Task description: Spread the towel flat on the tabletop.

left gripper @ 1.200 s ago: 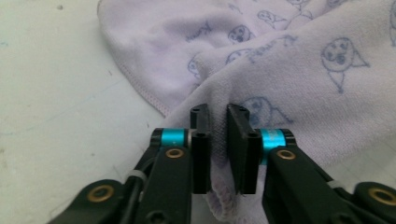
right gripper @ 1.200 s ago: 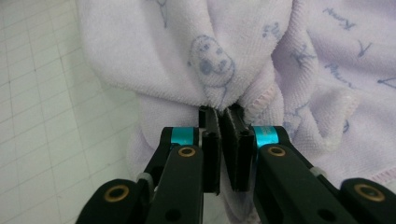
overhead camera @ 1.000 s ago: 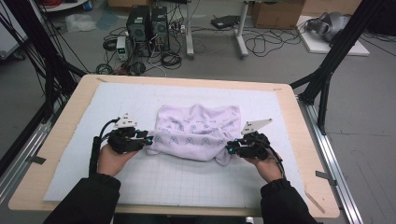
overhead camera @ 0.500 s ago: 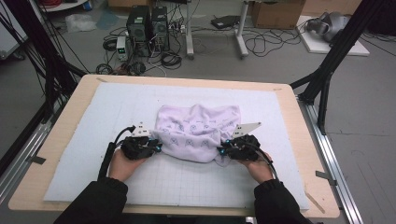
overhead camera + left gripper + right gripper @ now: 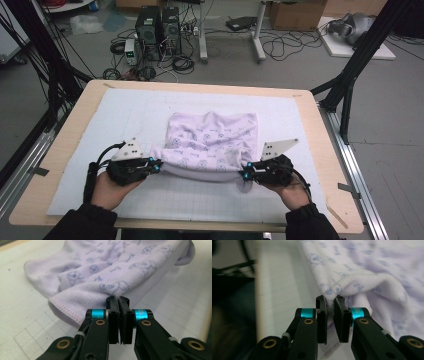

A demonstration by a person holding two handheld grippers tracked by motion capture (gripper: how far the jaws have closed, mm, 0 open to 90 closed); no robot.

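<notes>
A pale lilac towel [image 5: 212,137] printed with small blue figures lies bunched on the white gridded mat [image 5: 125,115]. My left gripper [image 5: 156,166] is at its near left corner and my right gripper [image 5: 245,175] is at its near right corner. In the left gripper view the jaws [image 5: 117,298] have just been closing and now pinch a fold of the towel [image 5: 100,270] at their tips. In the right gripper view the jaws [image 5: 330,298] have also been closing, with the towel's [image 5: 362,270] edge clamped between the pads. The near edge hangs stretched between both grippers.
The mat covers a wooden table [image 5: 90,95] with metal rails along both sides. On the floor beyond the far edge stand computer towers [image 5: 157,25], loose cables and black frame legs [image 5: 350,75]. Bare mat lies to the left, right and front of the towel.
Both grippers moved in to the towel's near corners, closed on them and drew back toward the person. The towel's near edge is now pulled taut between them.
</notes>
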